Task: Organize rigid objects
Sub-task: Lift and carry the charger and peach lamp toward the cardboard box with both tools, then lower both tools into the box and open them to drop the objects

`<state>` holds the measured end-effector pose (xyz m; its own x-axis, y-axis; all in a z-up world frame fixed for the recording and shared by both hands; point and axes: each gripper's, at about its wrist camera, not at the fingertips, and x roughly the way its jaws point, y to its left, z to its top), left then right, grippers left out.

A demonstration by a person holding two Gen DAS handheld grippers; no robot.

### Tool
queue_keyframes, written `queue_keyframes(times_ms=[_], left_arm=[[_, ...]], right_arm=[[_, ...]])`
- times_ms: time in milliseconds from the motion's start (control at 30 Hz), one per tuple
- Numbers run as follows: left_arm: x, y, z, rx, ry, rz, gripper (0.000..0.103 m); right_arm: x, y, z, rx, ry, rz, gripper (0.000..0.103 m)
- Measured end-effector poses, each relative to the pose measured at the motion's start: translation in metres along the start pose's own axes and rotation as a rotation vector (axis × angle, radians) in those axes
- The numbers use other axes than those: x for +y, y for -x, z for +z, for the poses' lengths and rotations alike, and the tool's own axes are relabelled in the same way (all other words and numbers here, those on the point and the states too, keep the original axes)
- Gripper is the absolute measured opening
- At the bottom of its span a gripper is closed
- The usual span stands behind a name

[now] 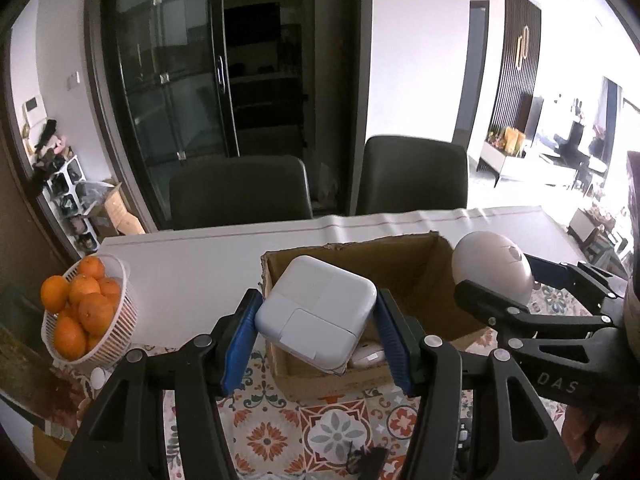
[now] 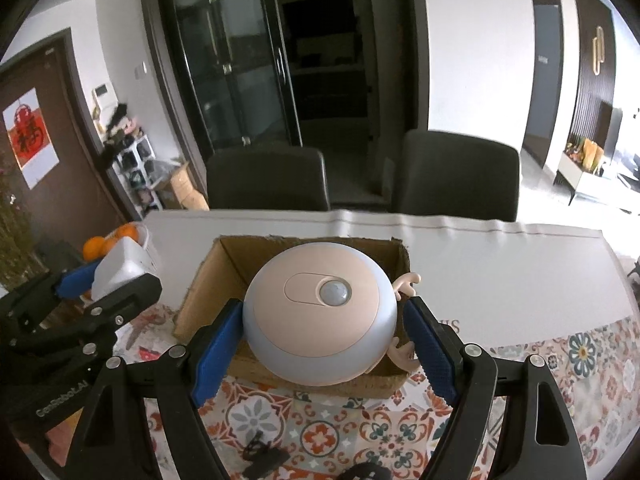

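Note:
My left gripper [image 1: 318, 322] is shut on a white square power adapter [image 1: 320, 296], tilted, held over the near left part of an open cardboard box [image 1: 400, 250]. A white mouse-like object [image 1: 366, 357] lies inside the box under it. My right gripper [image 2: 322, 314] is shut on a round blue and peach sensor light [image 2: 316, 332] with small antlers, held above the same box [image 2: 304, 241]. Each view catches the other gripper: the sensor light [image 1: 490, 264] at the right, the adapter [image 2: 120, 266] at the left.
A white basket of oranges [image 1: 90, 308] stands at the table's left. Two dark chairs [image 1: 240, 192] [image 1: 412, 176] stand behind the white table [image 1: 192, 256]. A patterned cloth [image 2: 320, 428] covers the near side, with a small black object [image 2: 264, 454] on it.

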<state>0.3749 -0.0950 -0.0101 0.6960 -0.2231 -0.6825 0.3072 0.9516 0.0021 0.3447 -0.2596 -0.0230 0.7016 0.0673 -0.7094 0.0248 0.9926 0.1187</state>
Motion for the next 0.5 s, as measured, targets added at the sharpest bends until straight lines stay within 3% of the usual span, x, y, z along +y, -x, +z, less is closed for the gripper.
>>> queue_keyframes(times_ms=[500], left_arm=[[-0.003,-0.089,0.006,0.215,-0.040,-0.035,0.056]], right_arm=[[-0.012,-0.081,0.013,0.205,0.048,-0.005,0.081]])
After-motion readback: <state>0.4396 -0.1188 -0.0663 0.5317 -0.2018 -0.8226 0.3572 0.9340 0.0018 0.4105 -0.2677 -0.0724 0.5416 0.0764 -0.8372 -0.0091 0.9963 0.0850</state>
